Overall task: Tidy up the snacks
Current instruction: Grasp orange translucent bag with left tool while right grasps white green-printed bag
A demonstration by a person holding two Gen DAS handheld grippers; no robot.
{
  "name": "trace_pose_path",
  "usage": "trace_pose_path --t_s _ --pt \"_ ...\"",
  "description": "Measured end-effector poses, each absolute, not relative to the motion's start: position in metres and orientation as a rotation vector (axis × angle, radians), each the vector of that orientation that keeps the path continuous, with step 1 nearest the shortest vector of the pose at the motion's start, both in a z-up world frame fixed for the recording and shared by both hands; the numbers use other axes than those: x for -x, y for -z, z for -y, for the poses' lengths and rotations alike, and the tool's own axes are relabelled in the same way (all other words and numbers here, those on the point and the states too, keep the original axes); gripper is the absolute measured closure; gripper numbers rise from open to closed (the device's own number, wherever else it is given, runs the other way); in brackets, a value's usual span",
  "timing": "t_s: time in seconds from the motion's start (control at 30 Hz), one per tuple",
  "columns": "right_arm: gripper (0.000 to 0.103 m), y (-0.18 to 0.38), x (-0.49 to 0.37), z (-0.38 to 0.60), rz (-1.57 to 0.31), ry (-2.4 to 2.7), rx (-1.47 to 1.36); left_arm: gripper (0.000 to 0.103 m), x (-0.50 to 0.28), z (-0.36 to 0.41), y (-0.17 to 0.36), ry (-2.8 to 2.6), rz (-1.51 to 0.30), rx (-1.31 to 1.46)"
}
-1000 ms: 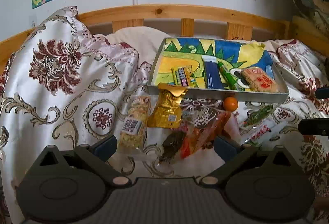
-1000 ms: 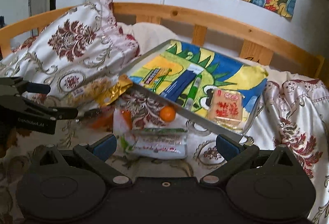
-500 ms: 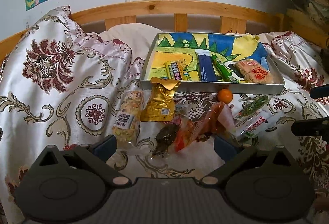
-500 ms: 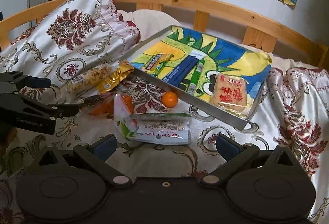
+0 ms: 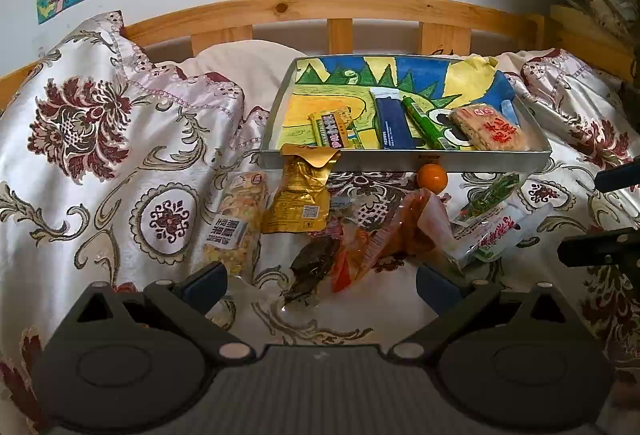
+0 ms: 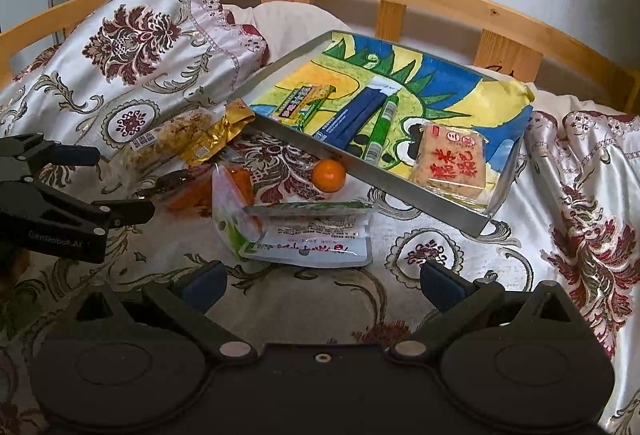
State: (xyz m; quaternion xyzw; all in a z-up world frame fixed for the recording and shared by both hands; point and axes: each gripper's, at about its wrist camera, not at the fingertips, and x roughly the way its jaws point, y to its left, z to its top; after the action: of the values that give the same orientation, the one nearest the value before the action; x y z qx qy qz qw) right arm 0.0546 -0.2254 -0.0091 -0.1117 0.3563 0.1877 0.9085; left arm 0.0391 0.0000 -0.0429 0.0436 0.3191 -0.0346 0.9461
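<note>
A grey tray (image 5: 404,160) (image 6: 376,191) lined with a bright drawing lies on the bed. It holds a yellow-green bar (image 5: 334,125), a blue packet (image 5: 393,123), a green stick (image 5: 424,123) and a rice cracker pack (image 5: 488,127) (image 6: 450,159). In front of it lie a granola bar (image 5: 236,223), a gold pouch (image 5: 300,199), a dark snack (image 5: 312,267), an orange packet (image 5: 384,239), a small orange (image 5: 432,177) (image 6: 329,175) and a white-green packet (image 6: 308,235). My left gripper (image 5: 322,283) is open before the pile. My right gripper (image 6: 323,283) is open before the white-green packet.
A floral satin pillow (image 5: 92,139) rises on the left and a wooden bed rail (image 5: 340,9) runs behind the tray. Drawings hang on the wall. The left gripper (image 6: 80,187) shows at the left edge of the right wrist view.
Both grippers have drawn back and risen, so the snacks and tray look farther away. Nothing on the bed has moved.
</note>
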Motion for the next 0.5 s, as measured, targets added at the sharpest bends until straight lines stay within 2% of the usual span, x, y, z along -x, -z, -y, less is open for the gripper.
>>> trace_pose_path --t_s 0.5 --pt "0.001 0.018 -0.067 0.227 -0.750 -0.383 0.225 0.000 -0.055 0.006 0.054 0.168 -0.663 -0.146"
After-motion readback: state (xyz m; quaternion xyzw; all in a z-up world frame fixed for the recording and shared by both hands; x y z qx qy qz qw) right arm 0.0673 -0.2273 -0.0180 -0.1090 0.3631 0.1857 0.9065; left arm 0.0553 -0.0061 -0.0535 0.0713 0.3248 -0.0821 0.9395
